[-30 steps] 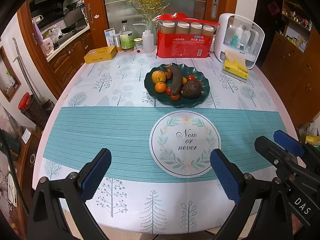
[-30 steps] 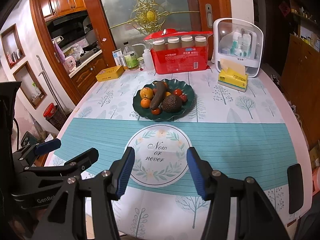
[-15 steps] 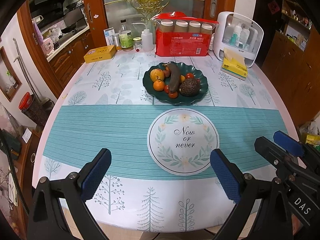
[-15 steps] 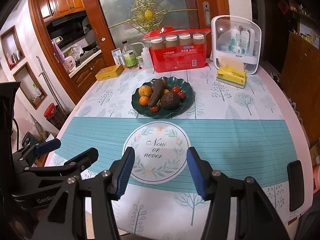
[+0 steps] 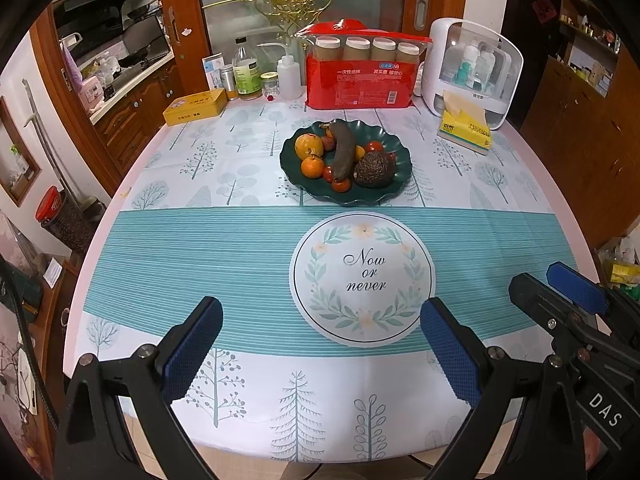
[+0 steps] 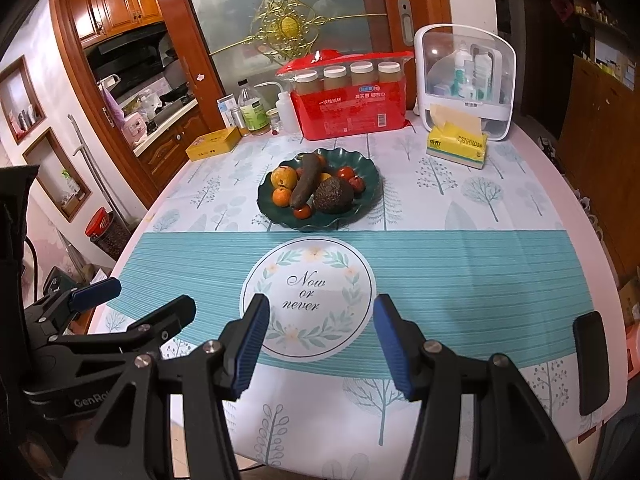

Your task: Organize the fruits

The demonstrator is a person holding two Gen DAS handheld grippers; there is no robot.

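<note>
1. left gripper (image 5: 320, 354) had its jaws wide apart w/ nothing between them, hovering over the near table edge. right gripper (image 6: 316, 346) was likewise spread and empty, just beside it.
2. fruit all sat piled in the dark green dish (image 5: 404, 160) beyond the round white mat (image 5: 362, 278), well apart from both grippers.
3. risks, as i judged them: fruits touched each other, so a grab at one could've nudged its neighbours and rolled the small round ones over the low wavy rim. the long dark fruit (image 5: 344, 150) lay across the pile; lifting it first might've shifted what leaned on it. the avocado (image 5: 374, 168) looked soft, too hard a squeeze could've bruised it. two grippers side by side could've clashed if both went in at once.
4. count: 1 dish, 1 mat, 1 long dark fruit, 1 avocado, 1 yellow fruit (image 5: 309, 145), 1 orange (image 5: 312, 167), approx 4 small red ones, some half hidden so not sure. 2 grippers.
</note>
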